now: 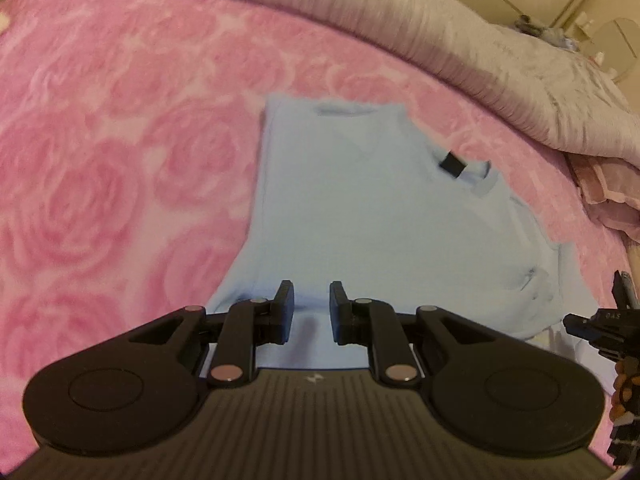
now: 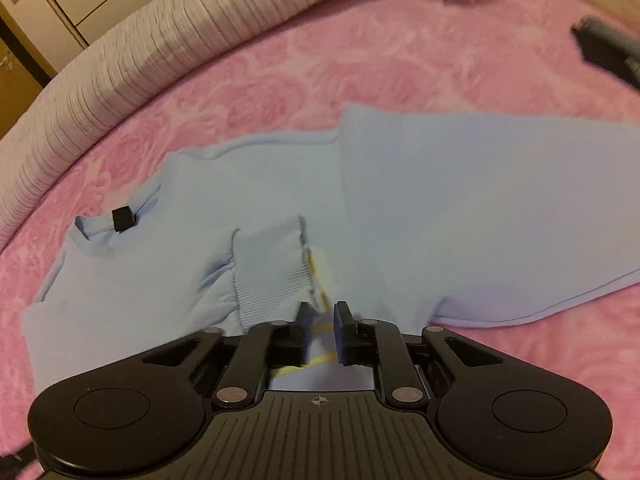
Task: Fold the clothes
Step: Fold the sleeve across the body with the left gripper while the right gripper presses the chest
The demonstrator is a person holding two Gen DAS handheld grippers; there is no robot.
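Left wrist view: my left gripper (image 1: pixel 311 304) pointed down over the near hem of a pale blue sweater (image 1: pixel 360 216), its jaws apart with a clear gap and nothing between the pads. The sweater lay flat on a pink rose-patterned blanket (image 1: pixel 120 160), a black tag (image 1: pixel 452 164) at its collar. A grey ribbed duvet (image 1: pixel 460 40) lay bunched along the blanket's far edge. At the frame's right edge a part of my other tool (image 1: pixel 600 324) showed.

Right wrist view: my right gripper (image 2: pixel 322 320) sat low over the same sweater (image 2: pixel 480 208), next to a ribbed cuff (image 2: pixel 272 268) folded across the body. Its jaws stood slightly apart. A white label with yellow stripes (image 2: pixel 320 276) lay in the gap; blur kept me from telling whether the pads pinched it. A dark object (image 2: pixel 604 52), blurred, lay on the blanket (image 2: pixel 400 60) at far right.
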